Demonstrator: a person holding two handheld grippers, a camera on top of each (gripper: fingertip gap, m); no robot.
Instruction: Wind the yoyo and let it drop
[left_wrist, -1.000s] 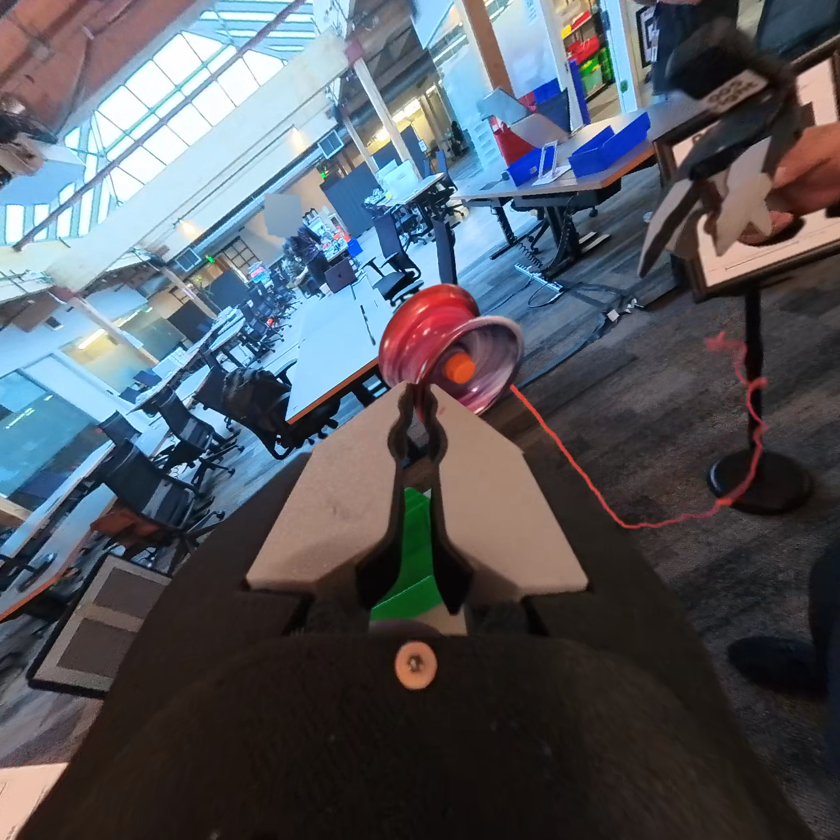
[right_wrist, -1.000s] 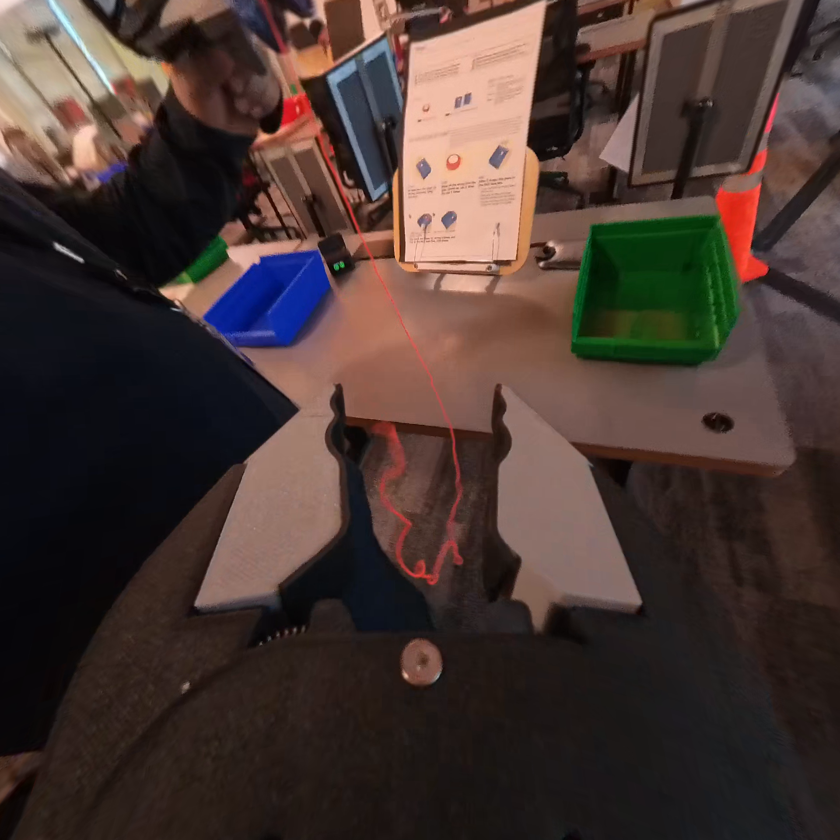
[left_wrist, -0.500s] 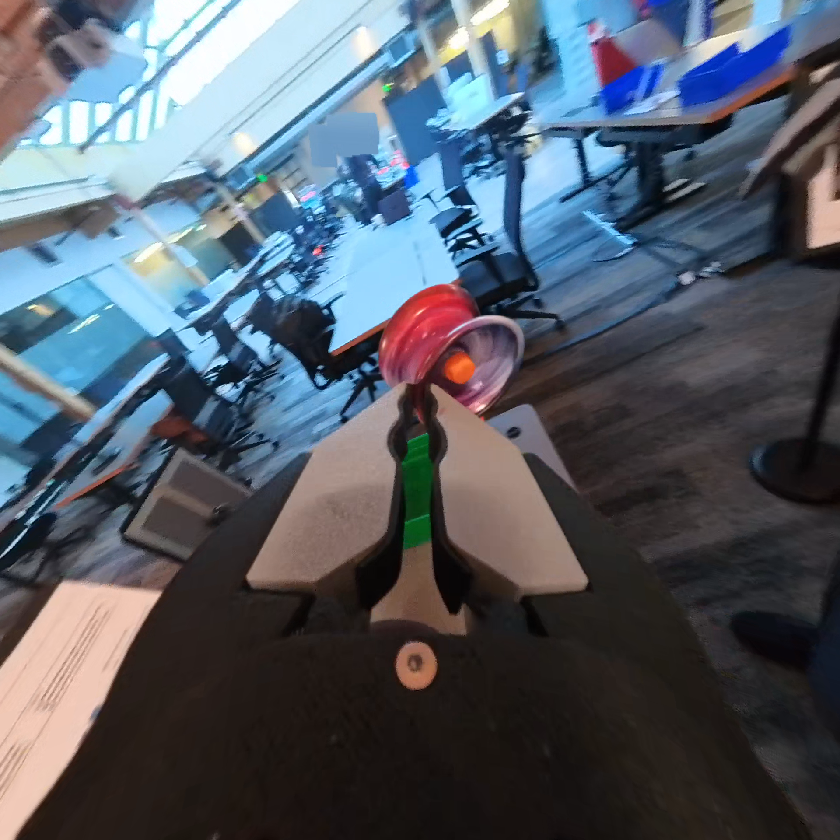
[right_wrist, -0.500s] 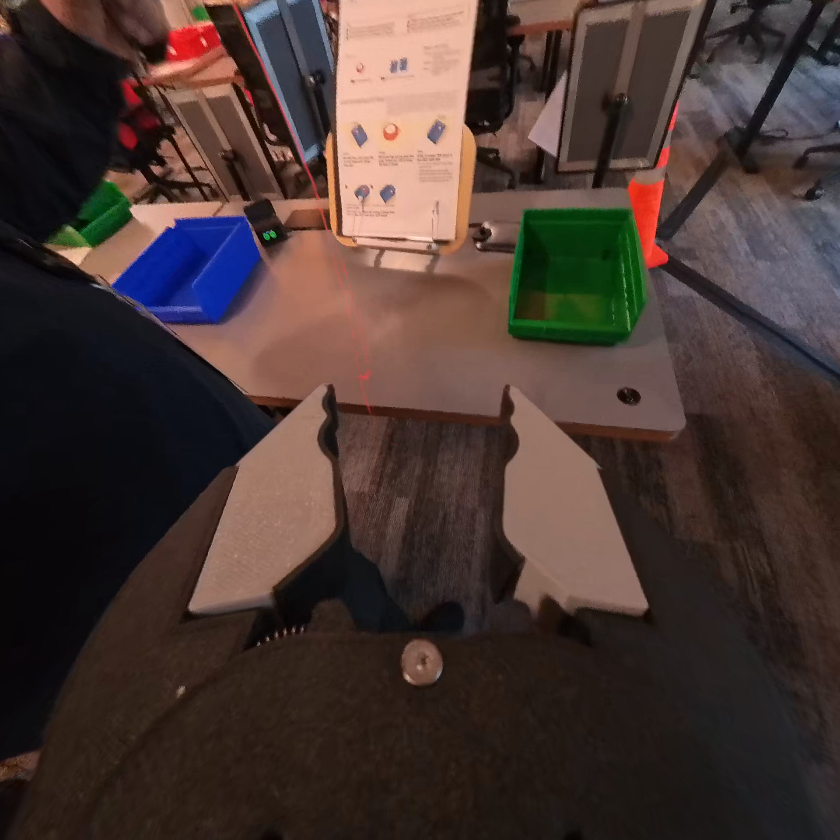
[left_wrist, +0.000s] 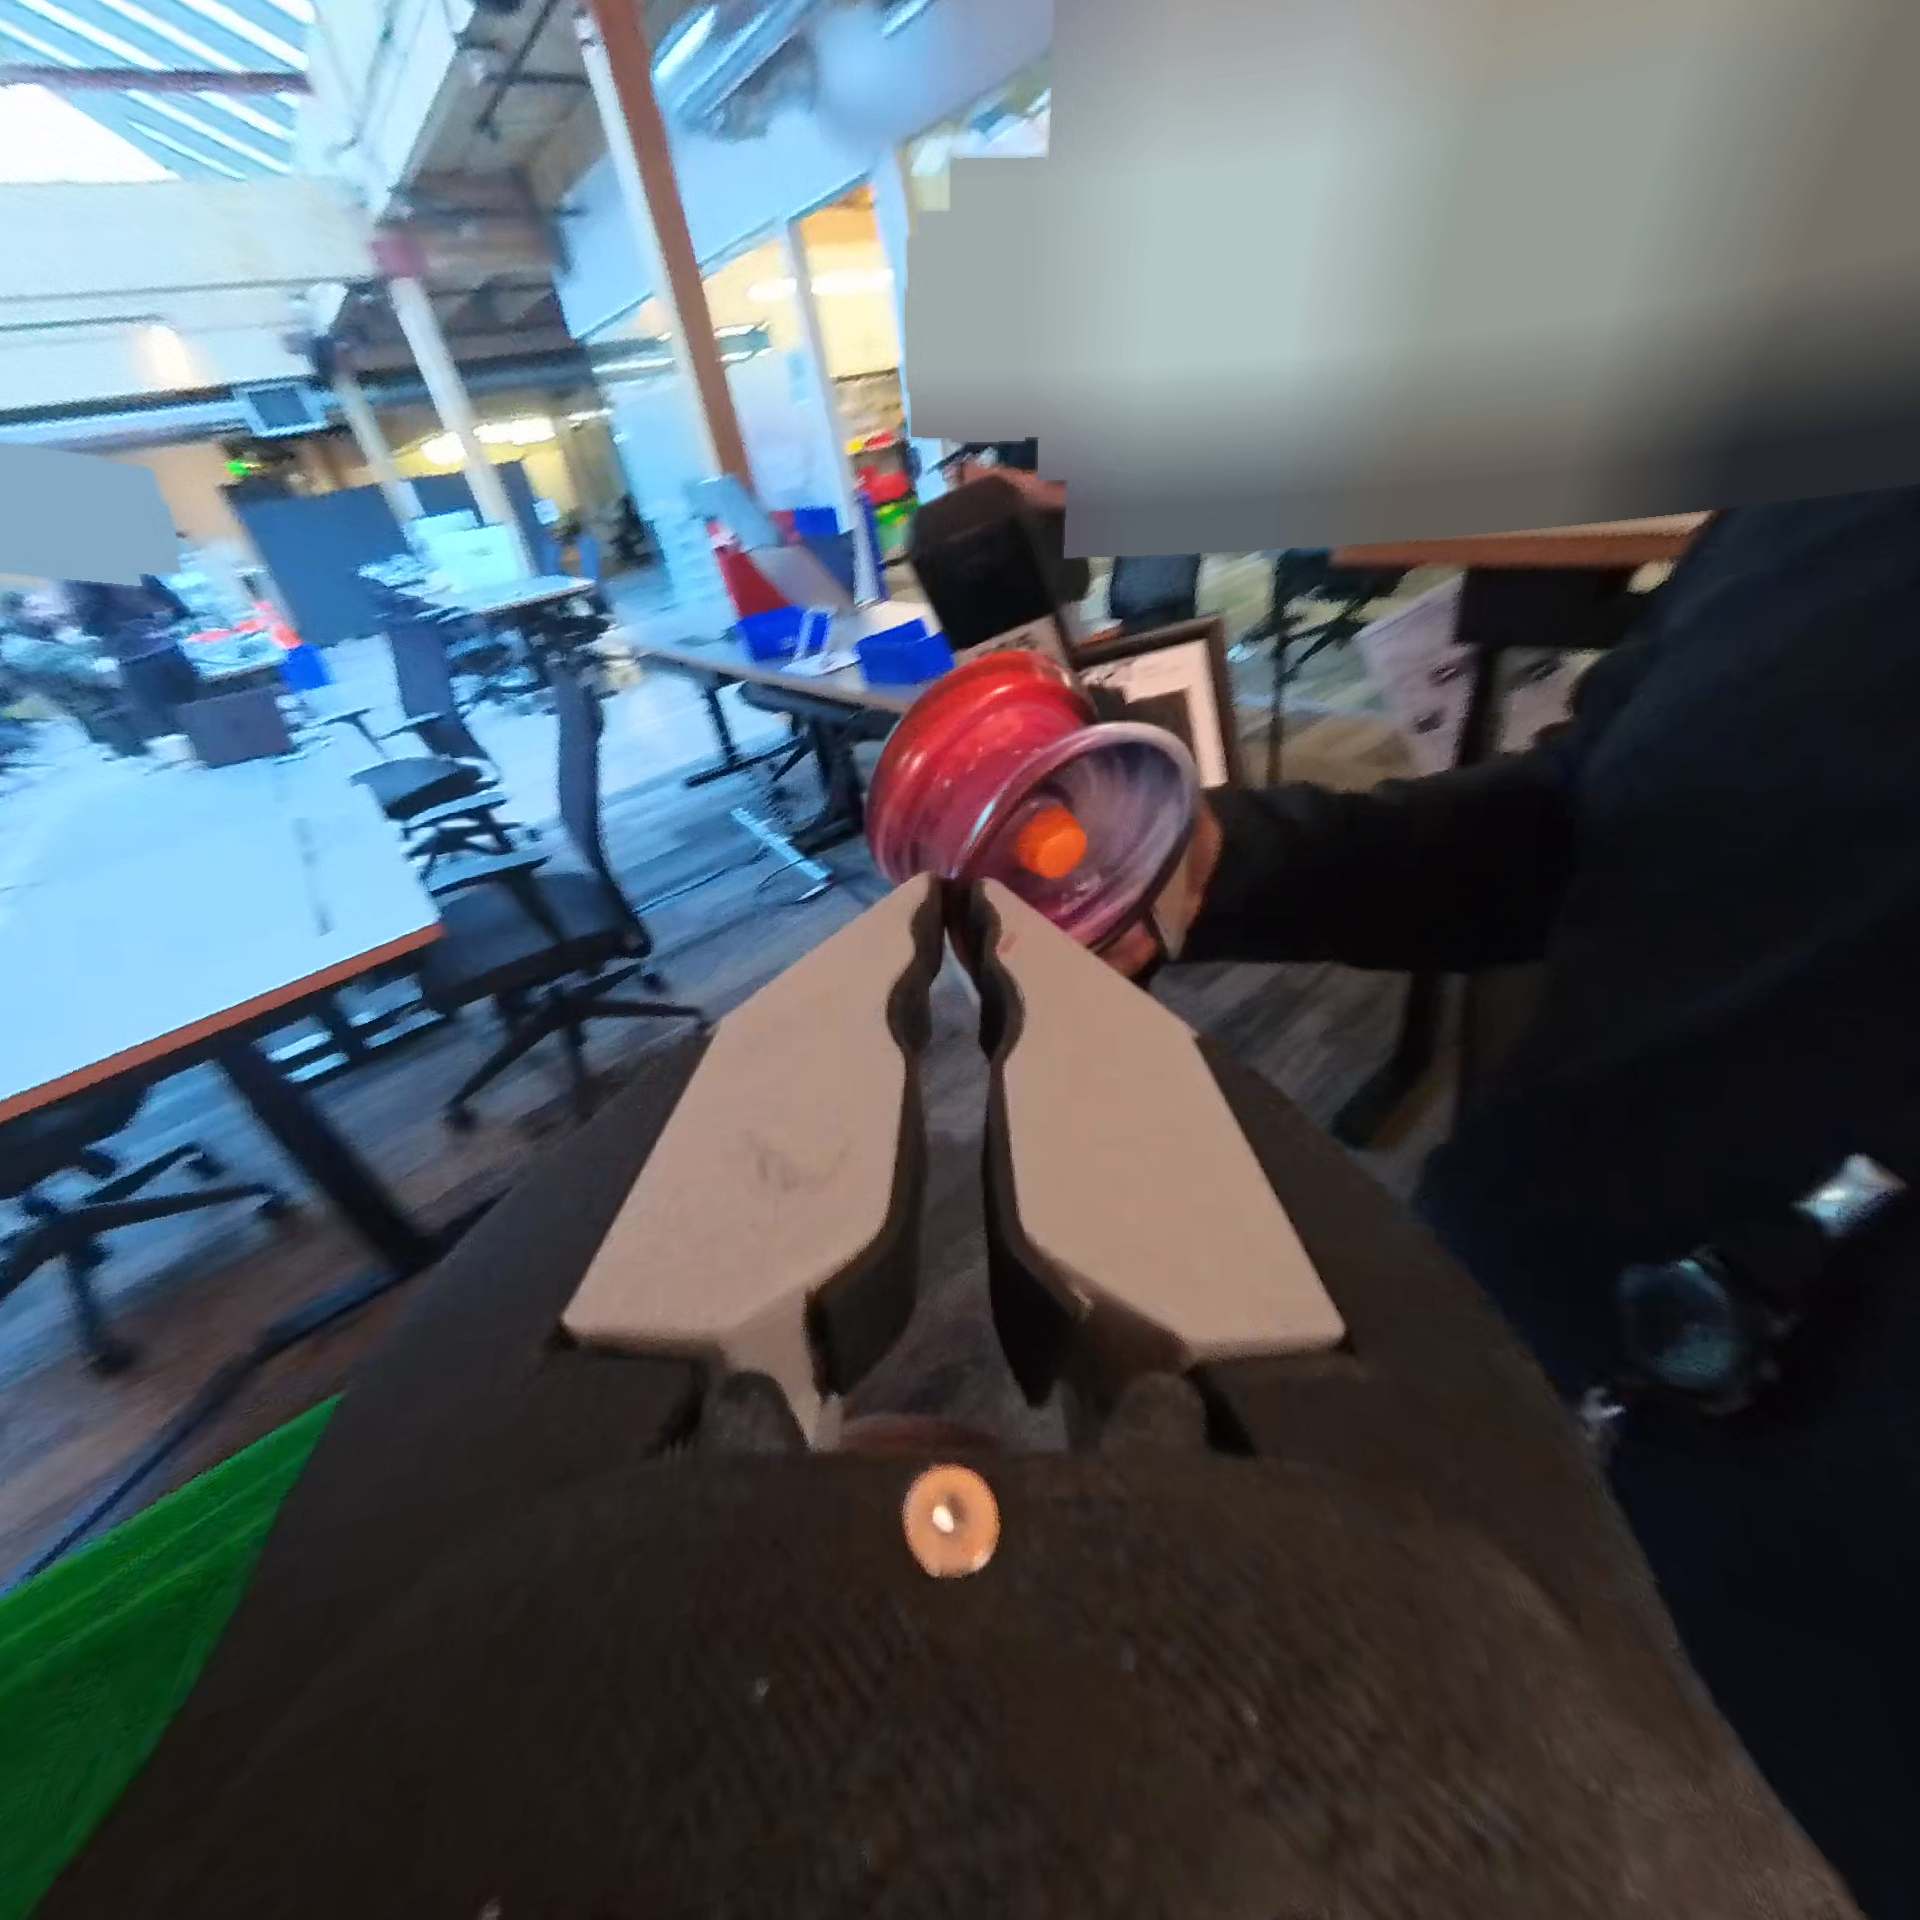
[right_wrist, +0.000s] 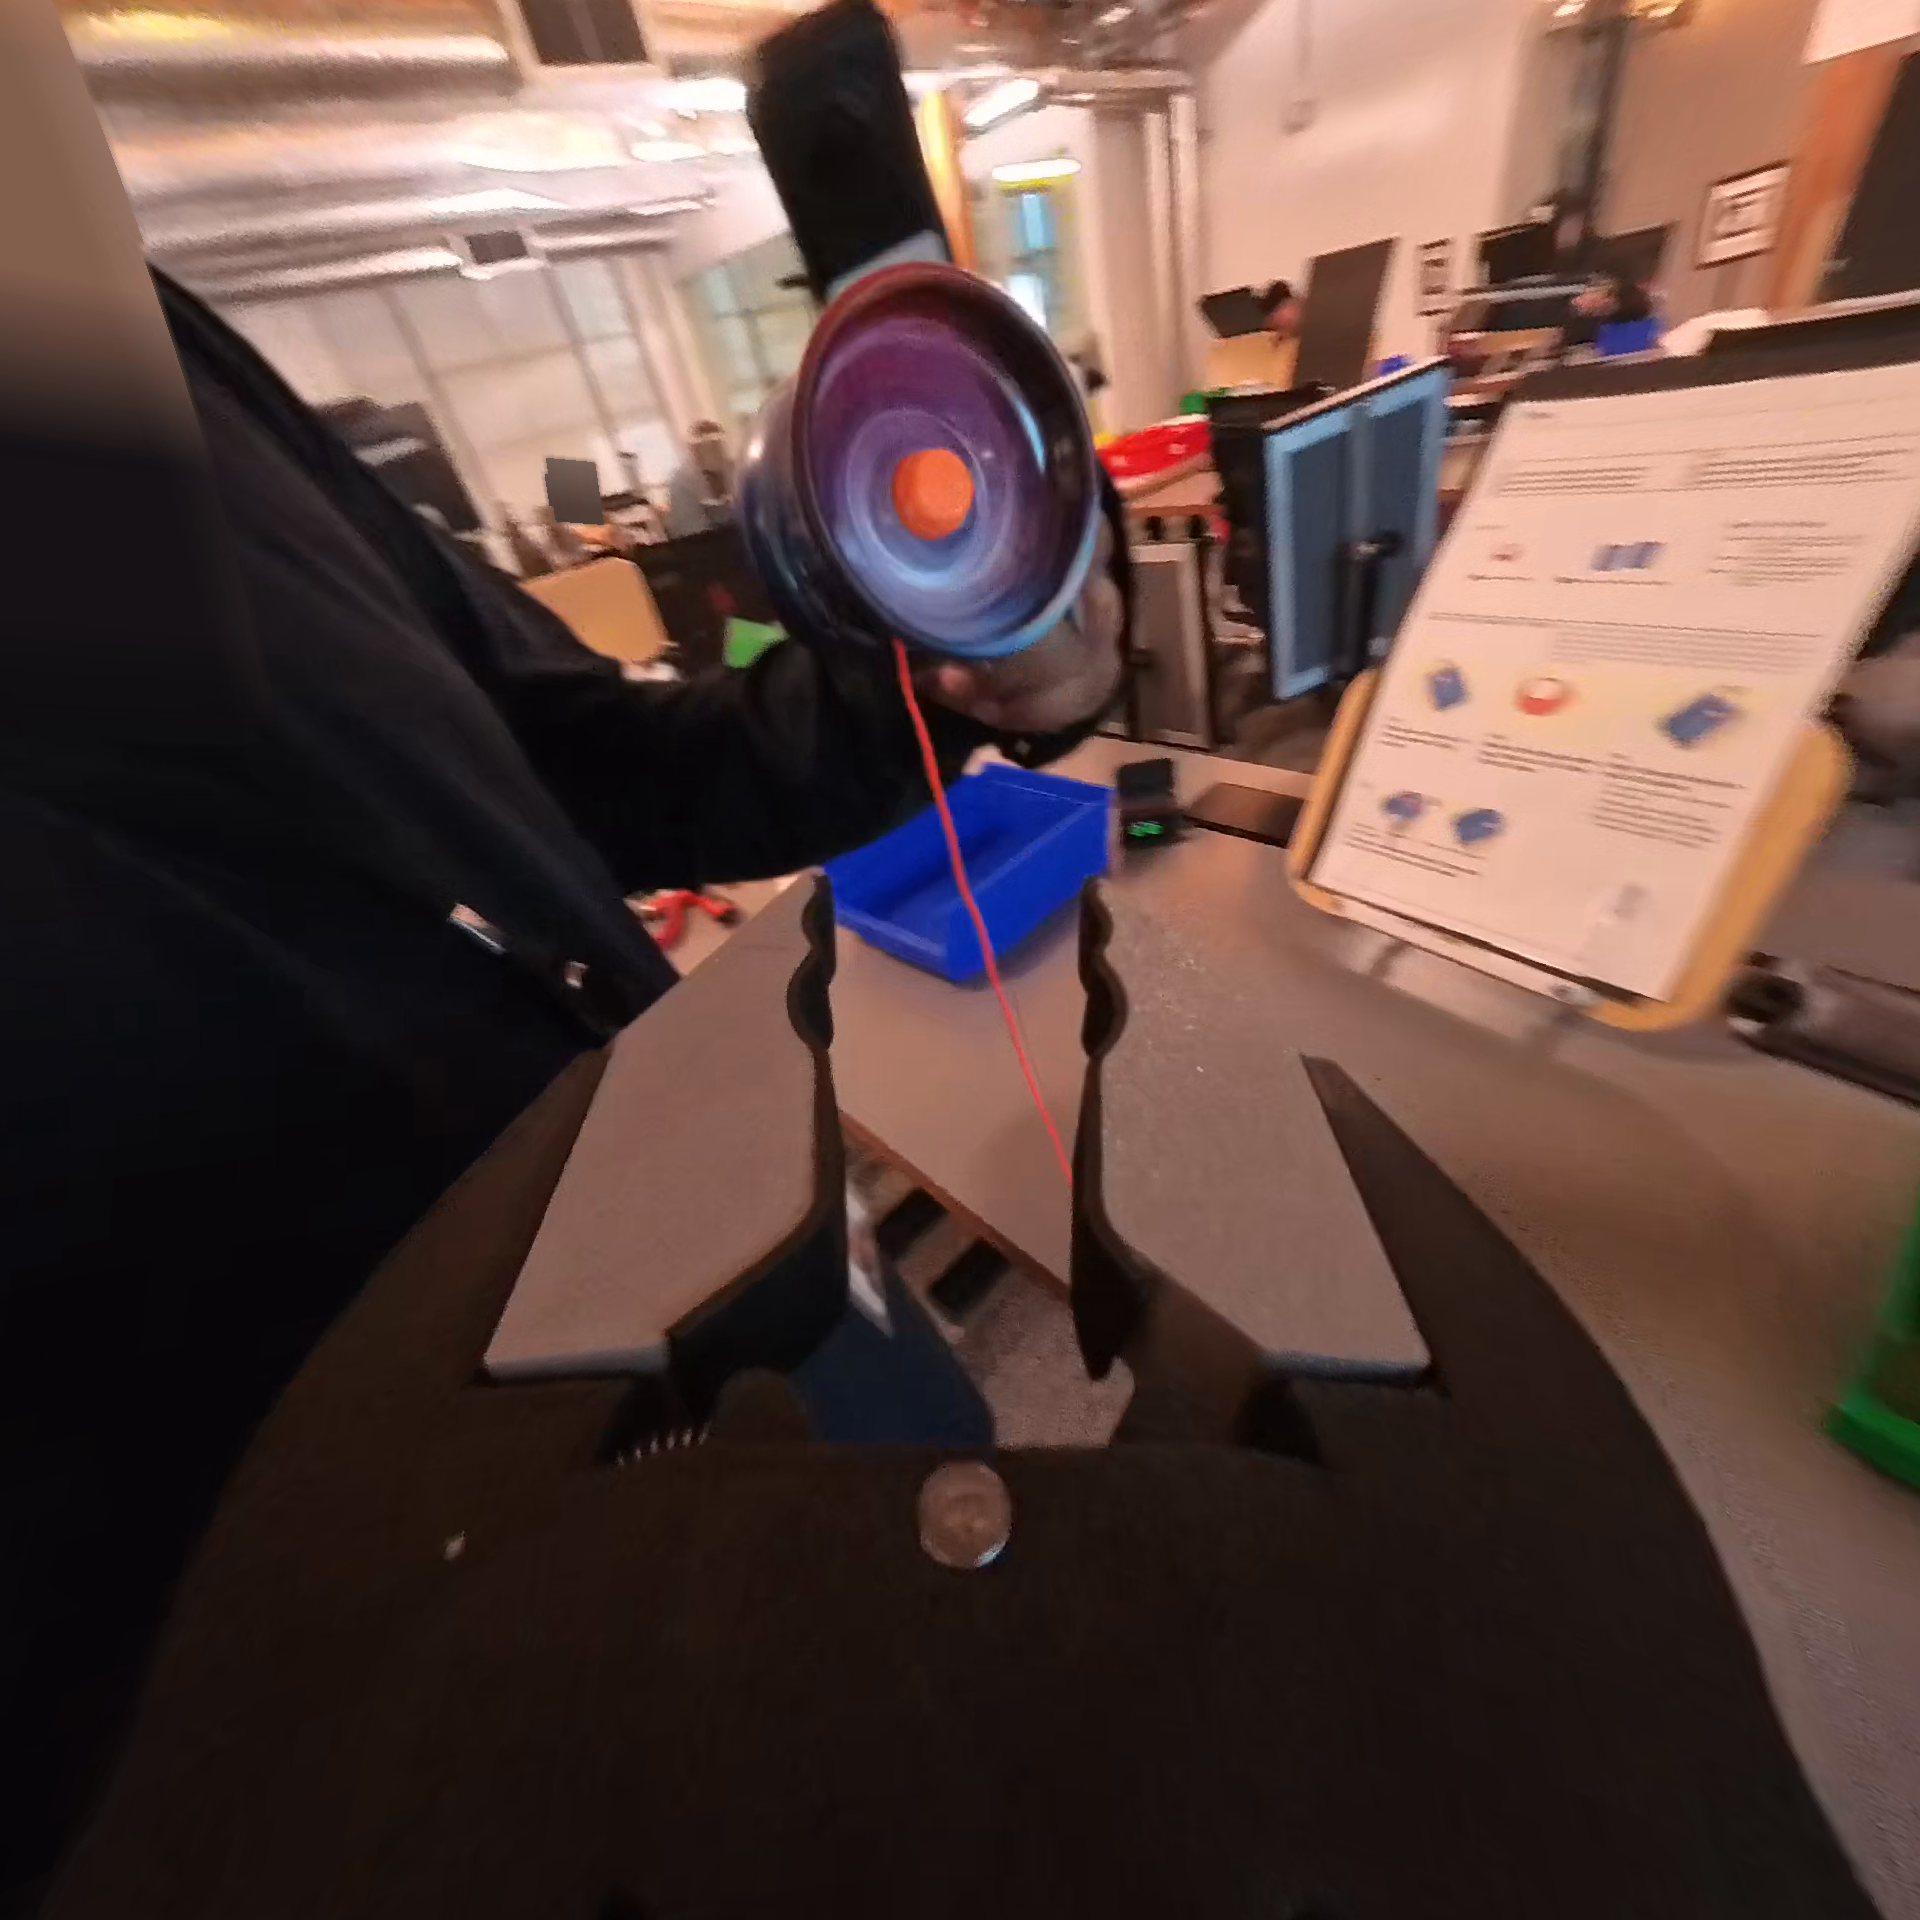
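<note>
The red and purple yoyo (left_wrist: 997, 790) with an orange hub sits at the tips of my left gripper (left_wrist: 956, 899), which is shut on its edge and holds it up in the air. In the right wrist view the yoyo (right_wrist: 925, 478) faces the camera, above and beyond my right gripper (right_wrist: 951, 914). A red string (right_wrist: 966, 883) hangs from it and runs down between the right gripper's fingers, close to the right finger (right_wrist: 1101, 997). The fingers stand apart and do not press on the string. Its lower end is hidden.
A grey table (right_wrist: 1247, 1039) carries a blue bin (right_wrist: 1039, 831), a small black device (right_wrist: 1148, 805), an instruction sheet on a wooden stand (right_wrist: 1621, 727) and a green bin (right_wrist: 1881, 1382). The person's dark sleeve (right_wrist: 416, 727) fills the left. Office chairs (left_wrist: 540, 914) and desks lie beyond. One gripper's finger ends stand about 7 cm off the other's.
My right gripper has lifted from facing the floor toward the yoyo and its jaws have narrowed around the hanging string. My left gripper has swung round with the yoyo still held.
</note>
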